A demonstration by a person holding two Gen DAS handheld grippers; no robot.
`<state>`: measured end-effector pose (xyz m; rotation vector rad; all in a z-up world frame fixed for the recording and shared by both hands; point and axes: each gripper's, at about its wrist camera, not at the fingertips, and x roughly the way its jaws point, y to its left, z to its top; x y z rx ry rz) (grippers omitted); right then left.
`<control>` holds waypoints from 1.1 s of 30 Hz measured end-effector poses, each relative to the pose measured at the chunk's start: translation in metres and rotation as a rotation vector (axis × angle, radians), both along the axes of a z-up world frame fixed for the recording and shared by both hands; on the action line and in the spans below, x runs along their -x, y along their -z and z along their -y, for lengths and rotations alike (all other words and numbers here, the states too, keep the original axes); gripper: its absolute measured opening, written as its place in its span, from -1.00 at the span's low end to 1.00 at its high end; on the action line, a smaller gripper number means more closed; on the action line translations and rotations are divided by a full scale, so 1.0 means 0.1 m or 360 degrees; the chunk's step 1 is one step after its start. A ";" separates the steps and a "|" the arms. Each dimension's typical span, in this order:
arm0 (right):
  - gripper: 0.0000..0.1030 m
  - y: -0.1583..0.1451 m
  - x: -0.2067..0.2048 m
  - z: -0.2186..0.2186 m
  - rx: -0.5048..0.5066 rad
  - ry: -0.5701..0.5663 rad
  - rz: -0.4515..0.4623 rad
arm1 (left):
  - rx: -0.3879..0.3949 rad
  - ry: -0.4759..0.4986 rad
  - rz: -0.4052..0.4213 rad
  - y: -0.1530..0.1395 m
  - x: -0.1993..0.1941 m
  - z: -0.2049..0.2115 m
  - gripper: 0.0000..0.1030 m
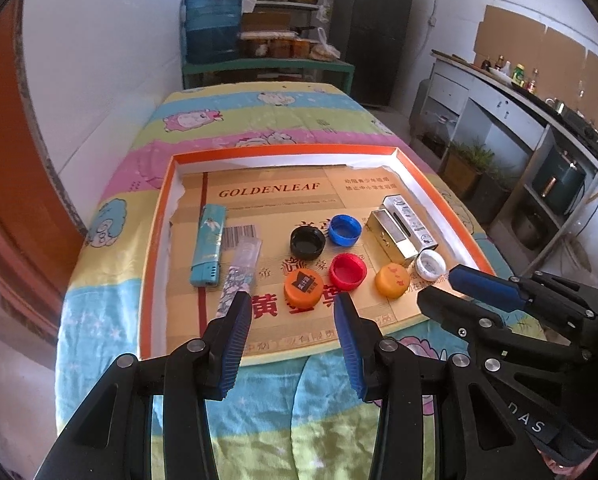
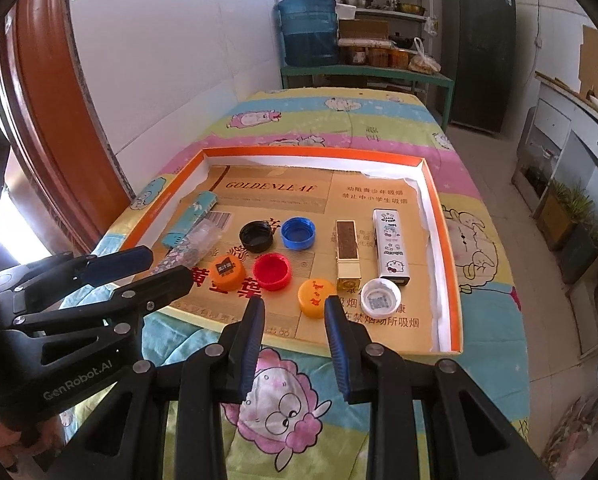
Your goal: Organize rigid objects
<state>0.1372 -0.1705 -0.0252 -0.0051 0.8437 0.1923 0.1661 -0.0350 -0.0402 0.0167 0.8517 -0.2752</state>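
An orange-rimmed cardboard tray (image 1: 161, 216) (image 2: 451, 264) lies on the table. In it are several bottle caps: black (image 1: 307, 242) (image 2: 255, 236), blue (image 1: 344, 229) (image 2: 298, 233), red (image 1: 347, 271) (image 2: 272, 271), orange with a label (image 1: 303, 289) (image 2: 226, 272), plain orange (image 1: 393, 280) (image 2: 316, 297) and white (image 1: 431, 264) (image 2: 380, 297). Two lighters lie at the left: teal (image 1: 208, 245) (image 2: 190, 218) and floral (image 1: 237, 280) (image 2: 187, 251). A gold box (image 1: 391, 238) (image 2: 347, 254) and a white tin (image 1: 411, 222) (image 2: 391, 246) lie at the right. My left gripper (image 1: 293, 308) (image 2: 167, 266) is open and empty before the labelled orange cap. My right gripper (image 2: 294, 306) (image 1: 447, 280) is open and empty before the plain orange cap.
The table wears a striped cartoon quilt (image 1: 259, 120) (image 2: 339, 120). A white wall and a wooden door frame (image 1: 3, 160) stand at the left. Behind the table are a green shelf with a water jug (image 1: 213, 24) and a dark fridge (image 1: 373, 32). A counter (image 1: 519, 112) runs along the right.
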 end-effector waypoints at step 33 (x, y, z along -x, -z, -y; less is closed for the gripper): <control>-0.40 -0.50 0.77 -0.14 0.0008 0.0152 0.0250 | 0.0011 -0.0208 0.0212 -0.51 0.84 -0.25 -0.14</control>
